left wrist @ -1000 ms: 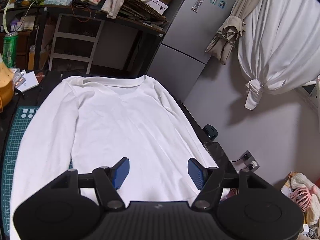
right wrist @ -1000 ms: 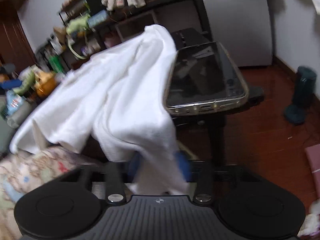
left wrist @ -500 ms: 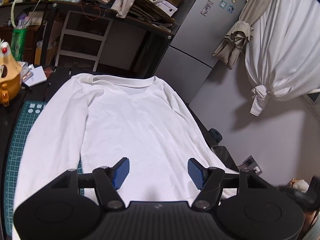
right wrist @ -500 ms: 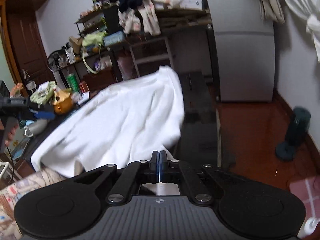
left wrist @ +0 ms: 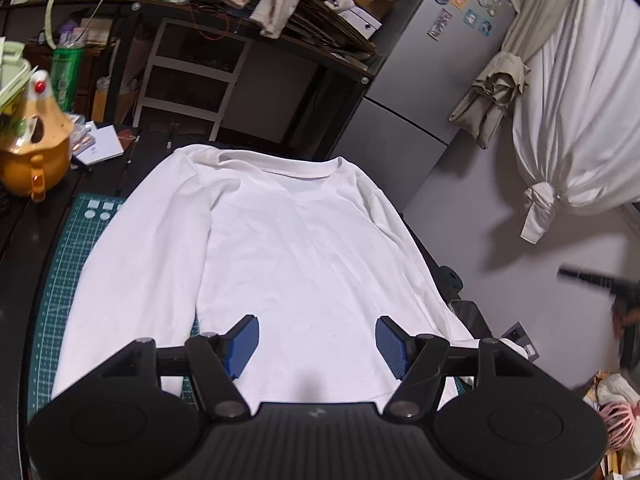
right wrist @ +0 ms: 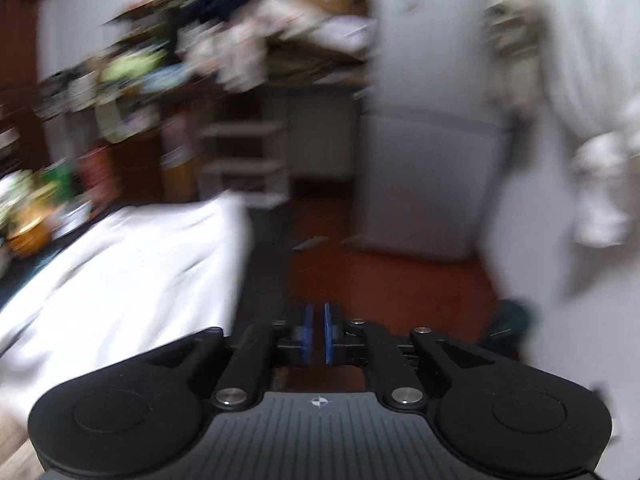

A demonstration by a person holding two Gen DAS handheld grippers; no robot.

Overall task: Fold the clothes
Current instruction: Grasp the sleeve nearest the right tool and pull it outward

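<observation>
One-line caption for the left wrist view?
Open left gripper above the hem of a white long-sleeved shirt spread flat on the green cutting mat.

Grey fridge with magnets, knotted white curtain, cluttered dark shelving, reddish wooden floor

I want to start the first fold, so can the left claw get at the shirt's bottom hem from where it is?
Probably yes. The left claw is open, over the lower part of the shirt, and holds nothing. Nothing lies on the cloth between its fingers, though the hem itself is hidden under the claw's body.
</observation>
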